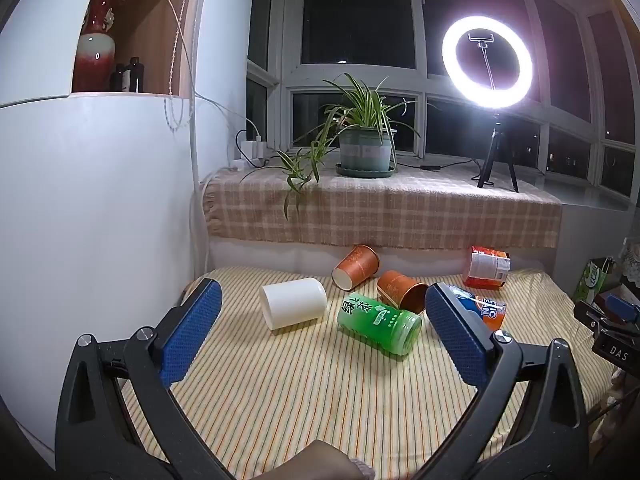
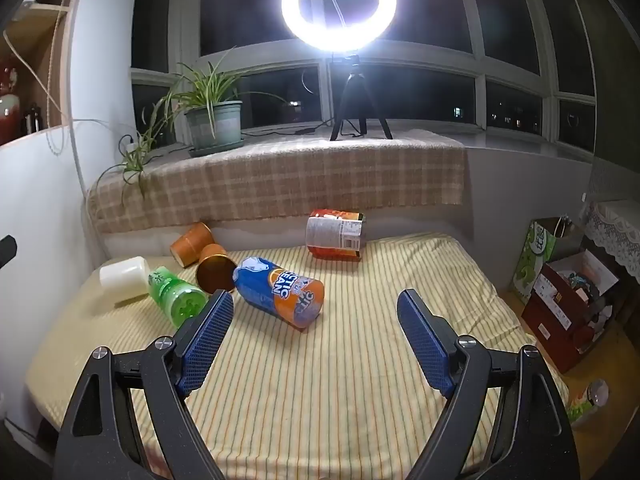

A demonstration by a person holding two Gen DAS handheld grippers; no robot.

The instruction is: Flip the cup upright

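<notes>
Several cups lie on their sides on the striped table (image 1: 320,400). A white cup (image 1: 293,302) (image 2: 124,276) lies at the left. A green cup (image 1: 378,322) (image 2: 174,294) lies next to it. Two orange-brown cups (image 1: 356,266) (image 1: 402,290) lie behind; they also show in the right wrist view (image 2: 192,243) (image 2: 215,273). A blue-and-orange cup (image 2: 278,292) (image 1: 486,312) lies mid-table. A red-and-white cup (image 2: 335,234) (image 1: 487,267) lies at the back. My left gripper (image 1: 322,332) is open and empty, short of the green cup. My right gripper (image 2: 316,340) is open and empty, just in front of the blue-and-orange cup.
A plaid-covered sill (image 2: 280,176) behind the table holds a potted plant (image 1: 365,148) and a ring light on a tripod (image 2: 339,4). A white cabinet (image 1: 100,200) stands at the left. Boxes and a green bag (image 2: 538,260) sit on the floor at the right.
</notes>
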